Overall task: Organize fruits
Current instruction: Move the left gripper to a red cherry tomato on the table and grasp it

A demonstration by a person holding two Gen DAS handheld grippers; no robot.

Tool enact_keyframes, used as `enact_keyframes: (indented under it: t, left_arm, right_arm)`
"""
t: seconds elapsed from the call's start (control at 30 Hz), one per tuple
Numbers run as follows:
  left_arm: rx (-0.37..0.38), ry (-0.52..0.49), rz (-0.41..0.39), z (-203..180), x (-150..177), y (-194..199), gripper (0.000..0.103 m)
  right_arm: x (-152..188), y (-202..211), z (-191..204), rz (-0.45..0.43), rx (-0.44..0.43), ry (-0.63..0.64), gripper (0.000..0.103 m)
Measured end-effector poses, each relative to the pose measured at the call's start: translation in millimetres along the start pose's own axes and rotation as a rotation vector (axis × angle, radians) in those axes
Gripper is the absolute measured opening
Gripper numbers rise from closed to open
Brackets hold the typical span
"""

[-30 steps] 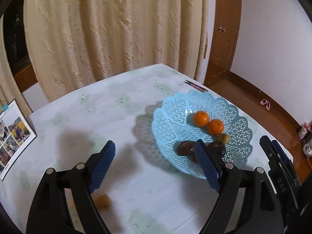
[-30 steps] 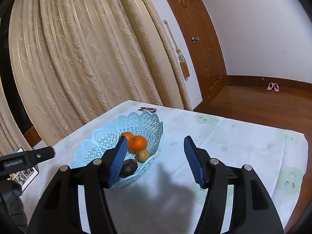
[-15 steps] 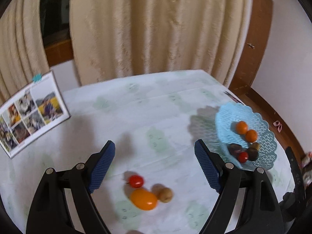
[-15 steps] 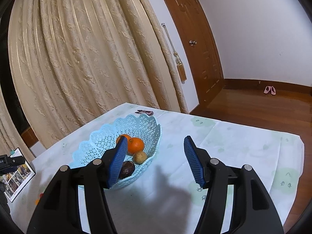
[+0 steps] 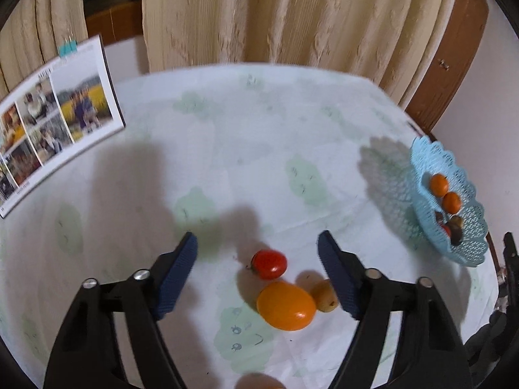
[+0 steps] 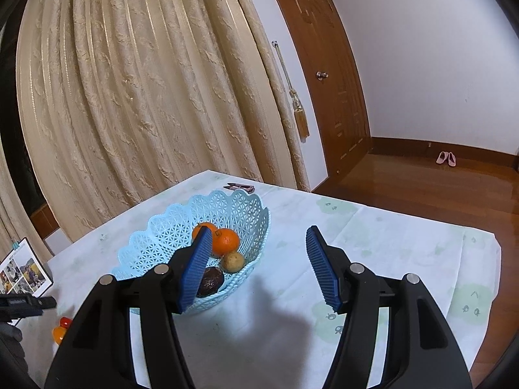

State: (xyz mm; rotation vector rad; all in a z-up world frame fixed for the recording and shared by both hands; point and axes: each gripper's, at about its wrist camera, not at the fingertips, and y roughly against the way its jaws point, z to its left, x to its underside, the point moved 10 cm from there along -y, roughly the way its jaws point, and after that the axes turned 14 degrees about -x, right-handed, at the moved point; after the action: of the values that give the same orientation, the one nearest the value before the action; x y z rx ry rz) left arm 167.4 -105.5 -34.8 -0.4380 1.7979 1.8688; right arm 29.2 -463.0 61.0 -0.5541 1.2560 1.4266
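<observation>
Fruits [image 5: 285, 304] lie on a pale tablecloth [image 5: 259, 136] before cream curtains [image 6: 129, 97]; both jaws apart.

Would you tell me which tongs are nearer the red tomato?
Left. The left tongs hang open just over the red tomato; the right tongs sit by the blue basket, well away.

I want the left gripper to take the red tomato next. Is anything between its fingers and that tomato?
Nothing visible blocks it. The left gripper, jaws open and just narrowed, is empty above the red tomato. The orange fruit lies just nearer the camera, seemingly touching the tomato, with a small tan fruit beside it.
</observation>
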Motion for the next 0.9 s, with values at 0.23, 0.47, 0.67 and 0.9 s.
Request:
enact_keyframes:
  t: [0.23,0.47,0.67,0.9]
  left_arm:
    - [0.014,-0.003,0.090,-2.4,15.1,-22.8,0.062]
    - [0.016,0.011,0.113,-5.3,17.4,-36.2,0.051]
    - [0.042,0.003,0.101,-10.4,15.6,-35.3,0.034]
    - [0.065,0.024,0.036,-2.3,4.4,-12.4,0.030]
  right_arm:
    - [0.0,-1.1,3.8,0.001,-0.003,0.023,0.068]
    - [-0.2,-1.6,10.3,0.000,0.000,0.061,0.068]
    - [7.9,-2.8,28.7,0.038,-0.025,0.113,0.068]
    - [22.8,-7.7,84.0,0.118,-0.161,0.157,0.068]
